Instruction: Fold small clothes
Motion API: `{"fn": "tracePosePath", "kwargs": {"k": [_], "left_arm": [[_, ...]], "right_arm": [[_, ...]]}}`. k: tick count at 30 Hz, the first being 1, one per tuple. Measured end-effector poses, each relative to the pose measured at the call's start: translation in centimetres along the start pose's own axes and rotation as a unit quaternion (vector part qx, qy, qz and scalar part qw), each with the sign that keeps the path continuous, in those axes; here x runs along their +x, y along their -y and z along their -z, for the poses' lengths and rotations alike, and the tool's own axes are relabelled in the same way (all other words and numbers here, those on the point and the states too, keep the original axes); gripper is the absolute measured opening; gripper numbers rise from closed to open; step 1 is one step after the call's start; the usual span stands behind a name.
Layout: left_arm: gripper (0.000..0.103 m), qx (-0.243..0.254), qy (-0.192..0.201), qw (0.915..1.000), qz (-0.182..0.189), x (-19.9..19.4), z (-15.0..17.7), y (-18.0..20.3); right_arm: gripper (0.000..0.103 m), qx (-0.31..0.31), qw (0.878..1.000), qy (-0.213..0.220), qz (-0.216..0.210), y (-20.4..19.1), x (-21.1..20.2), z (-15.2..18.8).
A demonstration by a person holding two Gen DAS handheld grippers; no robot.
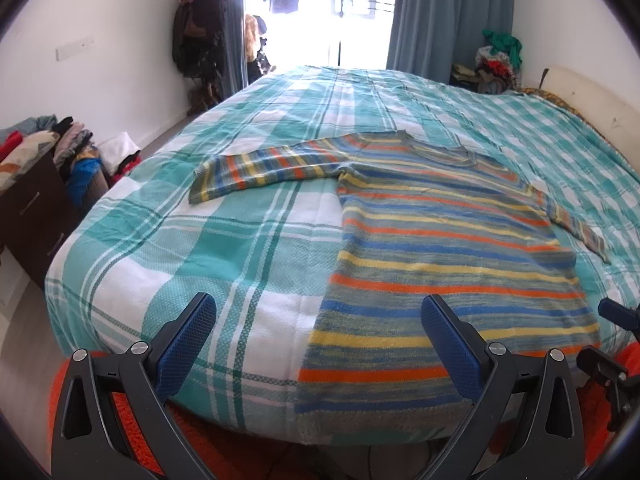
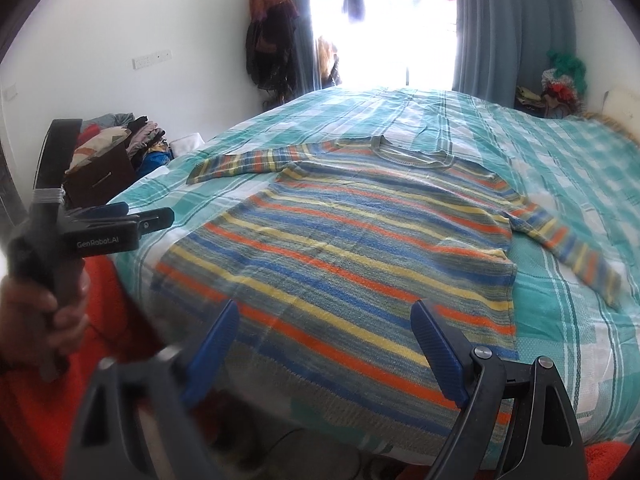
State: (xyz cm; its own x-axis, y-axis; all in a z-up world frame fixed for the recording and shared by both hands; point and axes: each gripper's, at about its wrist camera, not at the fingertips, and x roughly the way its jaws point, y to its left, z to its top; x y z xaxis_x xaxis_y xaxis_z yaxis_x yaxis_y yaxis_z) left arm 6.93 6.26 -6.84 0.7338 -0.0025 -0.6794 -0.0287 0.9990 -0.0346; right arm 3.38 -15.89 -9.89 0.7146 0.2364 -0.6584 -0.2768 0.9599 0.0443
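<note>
- A striped sweater (image 1: pixel 432 240) lies flat and spread out on the bed (image 1: pixel 224 264), its hem at the near edge and its neckline pointing toward the far edge.
- One sleeve (image 1: pixel 264 170) stretches out sideways toward the left edge of the bed; the other sleeve (image 2: pixel 568 248) angles down along the right side.
- The left tongs (image 1: pixel 320 320) hover above the near edge with their blue pads wide apart, holding nothing, the sweater's lower left corner between them.
- The right tongs (image 2: pixel 324 328) are likewise spread apart and empty, poised over the hem.
- A hand (image 2: pixel 36 312) grips the left tool's handle at the left of the right wrist view.
- Piles of clothes (image 1: pixel 60 140) sit beyond the bed's left edge.
</note>
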Motion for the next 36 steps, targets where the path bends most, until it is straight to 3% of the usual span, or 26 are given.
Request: {"fn": "tracePosePath", "kwargs": {"k": [2, 6, 10, 12, 15, 17, 18, 20, 21, 24, 27, 30, 31, 32, 33, 36], "left_arm": [[0.102, -0.002, 0.009, 0.9999, 0.004, -1.1, -0.3, -0.1], [0.102, -0.009, 0.016, 0.9995, 0.027, -2.4, -2.0, -0.1], [0.102, -0.007, 0.017, 0.9974, 0.07, -1.4, -4.8, 0.2], [0.102, -0.007, 0.019, 0.9977, 0.064, 0.1, -5.7, 0.3], [0.102, -0.026, 0.015, 0.998, 0.055, 2.4, -5.9, -0.2], [0.102, -0.04, 0.006, 0.9982, 0.044, 3.6, -5.2, -0.8], [0.102, -0.045, 0.002, 0.9982, 0.039, 4.0, -4.6, -1.1], [0.102, -0.048, -0.006, 0.9985, 0.024, 4.7, -3.0, -1.8], [0.102, -0.046, -0.013, 0.9988, 0.014, 5.0, -2.2, -2.0], [0.102, -0.037, -0.039, 0.9986, -0.001, 5.7, -0.8, -2.8], [0.102, -0.04, -0.037, 0.9985, -0.007, 5.7, -0.8, -3.2], [0.102, -0.037, -0.046, 0.9982, -0.011, 6.4, -0.6, -3.3], [0.102, -0.035, -0.05, 0.9981, -0.01, 6.6, -0.5, -3.2], [0.102, -0.033, -0.054, 0.9979, -0.009, 6.7, -0.4, -3.2], [0.102, -0.032, -0.056, 0.9979, -0.007, 6.7, -0.4, -3.1], [0.102, -0.029, -0.045, 0.9985, -0.003, 6.3, -0.6, -3.0]], "right_arm": [[0.087, 0.033, 0.999, -0.023, -0.009, 1.3, 1.0, 0.4], [0.087, 0.113, 0.993, -0.007, -0.017, 5.4, 0.5, 0.4], [0.087, 0.226, 0.974, 0.031, -0.012, 13.5, -1.1, -0.6], [0.087, 0.279, 0.959, 0.047, 0.019, 19.4, -1.9, -0.9], [0.087, 0.353, 0.927, 0.075, 0.103, 29.7, -3.2, -0.7], [0.085, 0.397, 0.903, 0.054, 0.158, 36.2, -3.0, 0.1], [0.083, 0.421, 0.892, 0.037, 0.162, 39.0, -2.5, 0.5], [0.072, 0.469, 0.874, 0.019, 0.126, 43.4, -1.3, 1.6], [0.071, 0.486, 0.867, 0.011, 0.113, 44.8, -0.7, 2.0], [0.065, 0.493, 0.864, -0.022, 0.1, 46.8, 1.4, 2.2], [0.062, 0.493, 0.862, -0.065, 0.104, 47.5, 4.0, 2.4], [0.062, 0.507, 0.853, -0.06, 0.11, 47.9, 4.9, 2.6], [0.053, 0.507, 0.854, -0.061, 0.103, 48.0, 5.2, 2.5], [0.019, 0.496, 0.86, -0.072, 0.097, 47.9, 5.5, 2.3], [0.005, 0.483, 0.863, -0.095, 0.116, 47.8, 5.8, 2.1], [0.006, 0.487, 0.856, -0.09, 0.151, 47.3, 4.8, 1.0]]}}
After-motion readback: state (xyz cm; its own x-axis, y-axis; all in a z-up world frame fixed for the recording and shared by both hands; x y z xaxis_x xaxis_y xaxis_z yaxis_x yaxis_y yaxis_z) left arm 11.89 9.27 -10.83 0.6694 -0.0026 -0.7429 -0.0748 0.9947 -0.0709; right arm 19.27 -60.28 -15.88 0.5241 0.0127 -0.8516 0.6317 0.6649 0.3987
